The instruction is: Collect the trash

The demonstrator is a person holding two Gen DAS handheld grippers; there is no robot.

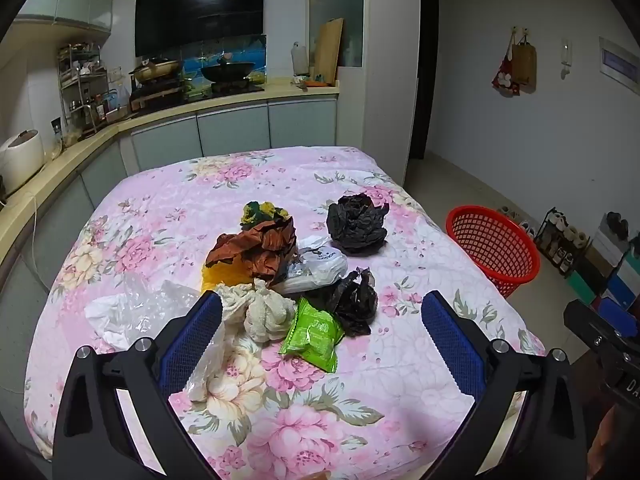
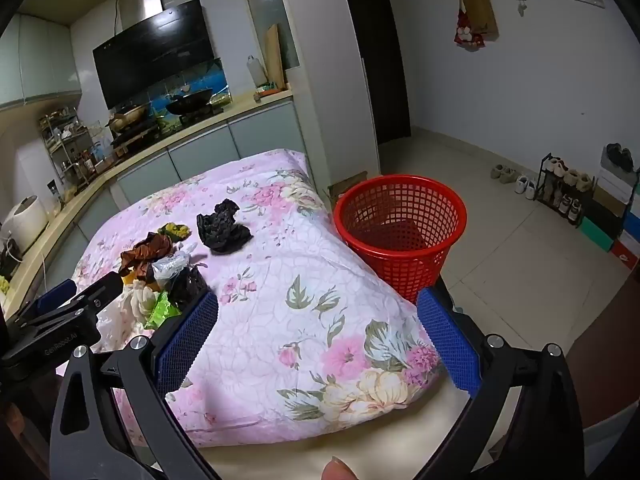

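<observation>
Trash lay heaped on the floral cloth, nothing gripped.
Left wrist view: the left gripper (image 1: 320, 336) gaped empty above the trash pile (image 1: 292, 276). Right wrist view: the right gripper (image 2: 318, 340) gaped empty, and the red basket (image 2: 400, 232) sat far right, probably to receive it.

"GenRobot.AI" on left gripper (image 2: 68, 316), "DA" on right gripper (image 1: 624, 376)

Right gripper (image 2: 318, 344) open wide over flowery cloth (image 2: 280, 280)
Red basket (image 2: 400, 224) sits on floor just beside table, w/ nothing seen inside. Trash pile (image 2: 160, 272) is on the left; black crumpled bag (image 2: 222, 226) lies apart.
</observation>
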